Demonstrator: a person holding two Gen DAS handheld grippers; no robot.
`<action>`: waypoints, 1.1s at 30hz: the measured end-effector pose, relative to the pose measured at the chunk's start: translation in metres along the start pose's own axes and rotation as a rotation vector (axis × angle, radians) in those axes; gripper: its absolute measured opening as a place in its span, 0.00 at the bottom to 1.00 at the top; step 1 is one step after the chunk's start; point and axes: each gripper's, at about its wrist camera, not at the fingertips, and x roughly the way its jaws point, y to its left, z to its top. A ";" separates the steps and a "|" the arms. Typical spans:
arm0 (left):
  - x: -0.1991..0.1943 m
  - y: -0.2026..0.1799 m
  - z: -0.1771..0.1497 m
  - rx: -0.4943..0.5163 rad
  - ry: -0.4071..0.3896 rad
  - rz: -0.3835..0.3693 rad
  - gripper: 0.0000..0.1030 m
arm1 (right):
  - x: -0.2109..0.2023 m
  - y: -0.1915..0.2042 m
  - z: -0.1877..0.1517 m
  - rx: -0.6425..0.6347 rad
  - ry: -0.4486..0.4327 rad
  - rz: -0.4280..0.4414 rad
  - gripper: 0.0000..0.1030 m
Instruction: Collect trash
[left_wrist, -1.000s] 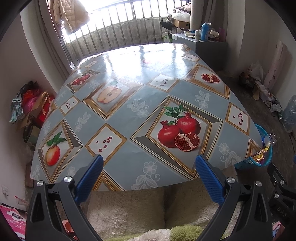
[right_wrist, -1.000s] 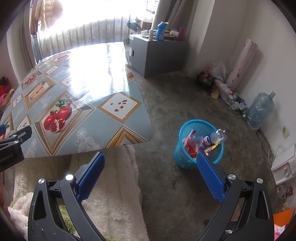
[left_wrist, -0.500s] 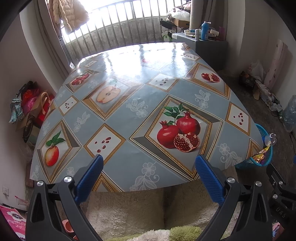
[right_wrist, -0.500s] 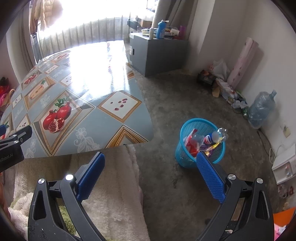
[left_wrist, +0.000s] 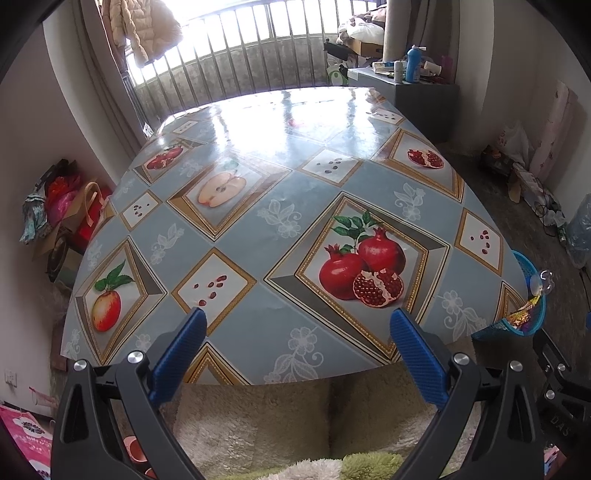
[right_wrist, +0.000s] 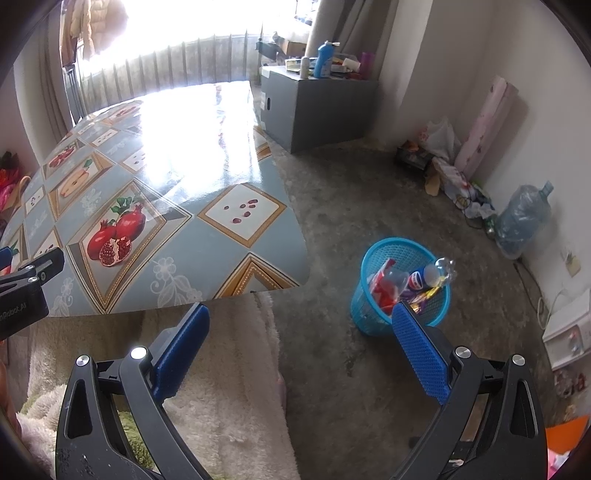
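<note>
A blue mesh trash basket (right_wrist: 373, 314) stands on the concrete floor right of the table. It holds a plastic bottle (right_wrist: 430, 273), a red packet and shiny wrappers. Its rim also shows in the left wrist view (left_wrist: 526, 264) past the table's right corner. My left gripper (left_wrist: 297, 321) is open and empty above the table's near edge. My right gripper (right_wrist: 301, 314) is open and empty, held above the floor, with its right finger (right_wrist: 419, 343) in front of the basket. No loose trash shows on the fruit-print tablecloth (left_wrist: 288, 206).
A fluffy cream blanket (right_wrist: 221, 387) lies below both grippers. A grey cabinet (right_wrist: 317, 107) with bottles stands past the table. A large water jug (right_wrist: 522, 221) and bags lie along the right wall. Bags are piled at the left wall (left_wrist: 59, 206).
Both grippers have drifted slightly; the views shift a little. Nothing was picked up or released.
</note>
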 end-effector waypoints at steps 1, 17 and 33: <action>0.000 0.000 0.000 0.001 0.000 0.002 0.95 | 0.000 0.000 0.000 0.000 0.000 0.000 0.92; -0.001 0.003 0.000 0.000 -0.007 0.003 0.95 | -0.003 0.000 0.003 -0.011 -0.002 0.004 0.92; -0.005 0.002 -0.001 0.001 -0.009 0.003 0.94 | -0.004 -0.001 0.004 -0.013 -0.005 0.005 0.92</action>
